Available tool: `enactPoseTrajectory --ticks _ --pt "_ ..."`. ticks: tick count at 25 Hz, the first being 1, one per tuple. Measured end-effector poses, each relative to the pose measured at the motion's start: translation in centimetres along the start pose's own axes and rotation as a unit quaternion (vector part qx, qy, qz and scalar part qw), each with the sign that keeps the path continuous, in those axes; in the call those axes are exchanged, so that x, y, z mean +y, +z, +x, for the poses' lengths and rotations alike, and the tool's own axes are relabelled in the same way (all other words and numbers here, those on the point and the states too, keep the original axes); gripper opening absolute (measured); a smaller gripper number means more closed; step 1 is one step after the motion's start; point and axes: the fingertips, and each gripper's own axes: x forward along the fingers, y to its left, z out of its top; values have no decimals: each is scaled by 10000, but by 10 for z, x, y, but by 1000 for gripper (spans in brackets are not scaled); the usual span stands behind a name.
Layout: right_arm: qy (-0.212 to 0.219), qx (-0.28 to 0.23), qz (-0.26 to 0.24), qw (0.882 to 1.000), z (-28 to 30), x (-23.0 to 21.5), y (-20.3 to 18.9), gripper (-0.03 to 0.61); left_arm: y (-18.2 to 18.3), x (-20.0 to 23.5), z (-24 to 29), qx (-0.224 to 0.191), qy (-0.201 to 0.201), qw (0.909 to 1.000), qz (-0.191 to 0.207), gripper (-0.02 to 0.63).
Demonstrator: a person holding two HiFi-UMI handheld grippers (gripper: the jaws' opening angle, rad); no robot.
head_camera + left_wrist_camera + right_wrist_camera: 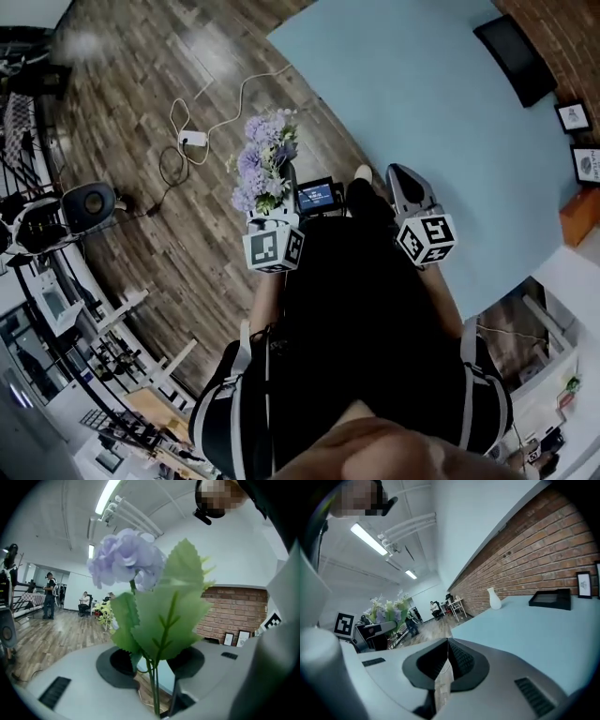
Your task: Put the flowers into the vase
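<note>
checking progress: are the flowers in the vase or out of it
Out. The flowers stand clamped in the left gripper; the white vase sits empty on the table.

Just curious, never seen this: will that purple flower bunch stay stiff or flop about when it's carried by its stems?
Probably springy rather than floppy: the flowers stand upright above the left gripper, held only by thin stems. Likely light, since so slim a grip bears them. The broad head may sway when moved.
</note>
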Motion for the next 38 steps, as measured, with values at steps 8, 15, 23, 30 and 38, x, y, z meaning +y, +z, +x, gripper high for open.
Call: enactPoseTrajectory --ticks 8,15,23,30,38 --pt "887 -51 166 9959 89 -15 50 18 40 -14 81 162 279 9995 2 202" --pt "1440 190 150 9893 134 4 50 18 59 15 88 -43 746 9972 46 202" --pt "1760 311 -260 9836 198 73 89 18 88 92 93 -374 1009 9937 -317 202" --pt "1445 128 -531 9880 276 166 88 18 115 243 81 -804 980 9914 -331 202" --pt "410 368 -364 9978 325 189 84 18 109 358 91 -532 853 9937 -493 202"
